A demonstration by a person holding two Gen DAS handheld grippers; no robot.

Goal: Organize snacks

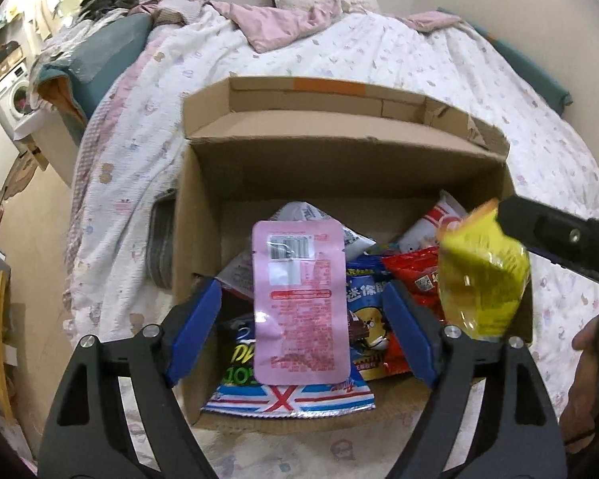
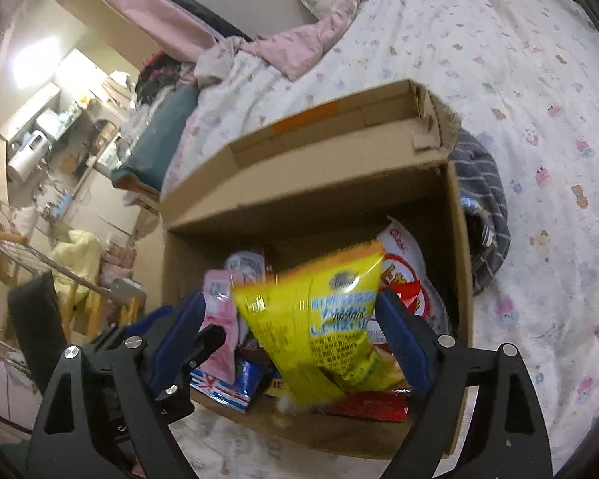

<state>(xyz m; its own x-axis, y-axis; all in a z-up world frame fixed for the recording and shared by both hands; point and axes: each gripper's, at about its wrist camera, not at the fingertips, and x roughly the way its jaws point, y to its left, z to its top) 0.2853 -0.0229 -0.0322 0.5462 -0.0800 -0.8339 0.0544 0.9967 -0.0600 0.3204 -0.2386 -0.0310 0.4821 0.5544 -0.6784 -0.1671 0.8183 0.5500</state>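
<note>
Both tools hang over an open cardboard box that sits on a bed with a printed white cover. From its own camera, the left tool has its blue pads spread wide, and a pink pouch shows between them, printed back up, with clear gaps to either pad, so nothing presses on it. Whether the pouch rests on the packets below or is in the air cannot be told. From its own camera, the right tool is likewise spread wide, with a yellow snack bag between its pads; the bag is blurred and tilted, its right edge close to the right pad, and no pad visibly clamps it.

Only the left view shows the snacks beneath: a blue packet with a cartoon figure, a red packet, and a foil bag with a red cross at the near wall. It also catches the right tool's black body at the right edge, with a hand behind it, and a washing machine far left. Only the right view shows a large white and red bag against the box's right wall, a striped grey cloth just outside that wall, and a drying rack beyond the bed.
</note>
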